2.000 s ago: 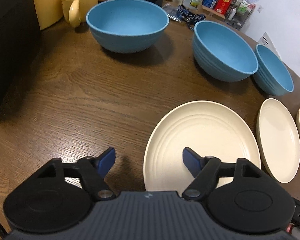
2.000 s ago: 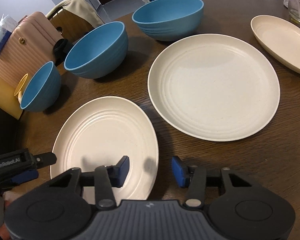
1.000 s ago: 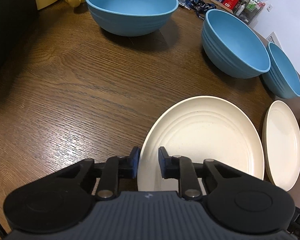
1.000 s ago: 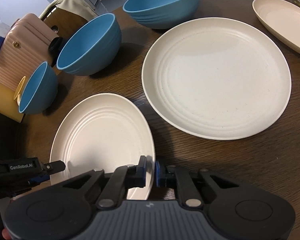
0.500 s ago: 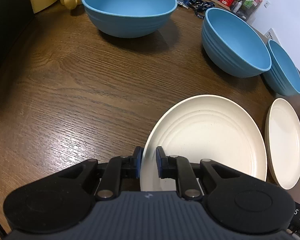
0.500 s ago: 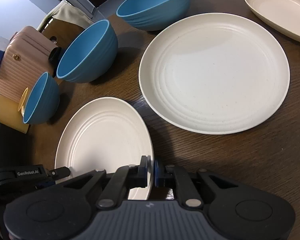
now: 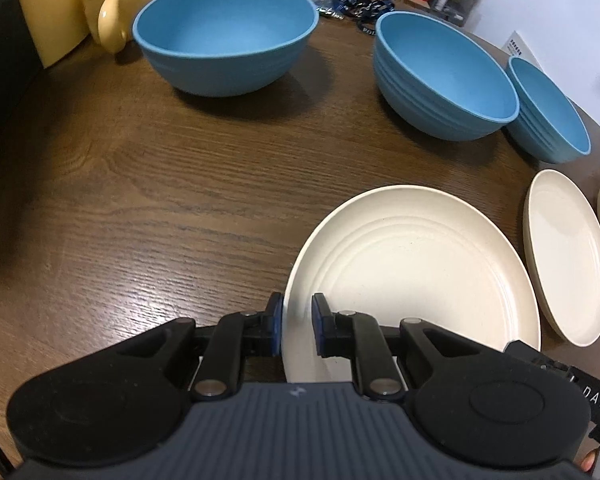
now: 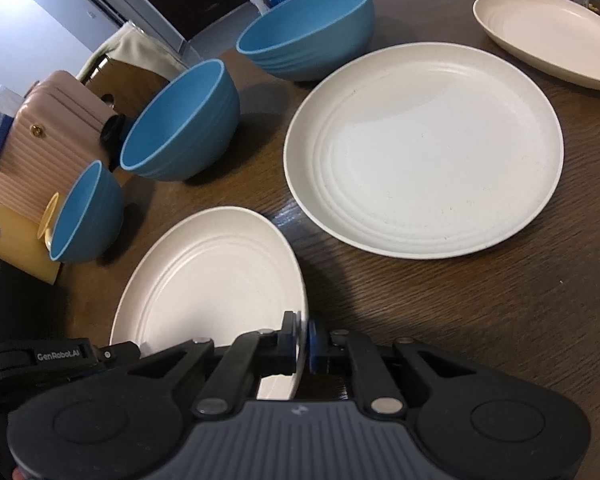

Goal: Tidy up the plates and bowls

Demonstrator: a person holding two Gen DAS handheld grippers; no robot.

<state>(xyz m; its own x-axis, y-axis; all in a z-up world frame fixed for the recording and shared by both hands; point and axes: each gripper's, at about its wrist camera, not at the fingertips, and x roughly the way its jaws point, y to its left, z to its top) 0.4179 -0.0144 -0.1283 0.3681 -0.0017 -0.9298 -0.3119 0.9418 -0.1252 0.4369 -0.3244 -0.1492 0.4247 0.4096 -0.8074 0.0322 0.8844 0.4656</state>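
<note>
Plates (image 7: 412, 264) are looking stiff, light, slick — I'm pinching rims: left gripper (image 7: 296, 326) clamping the big one, right gripper (image 8: 300, 344) the medium plate (image 8: 212, 280).

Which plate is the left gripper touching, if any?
Touching. In the left wrist view, the left gripper is shut on the large plate, one pad on either side of its near rim.
</note>
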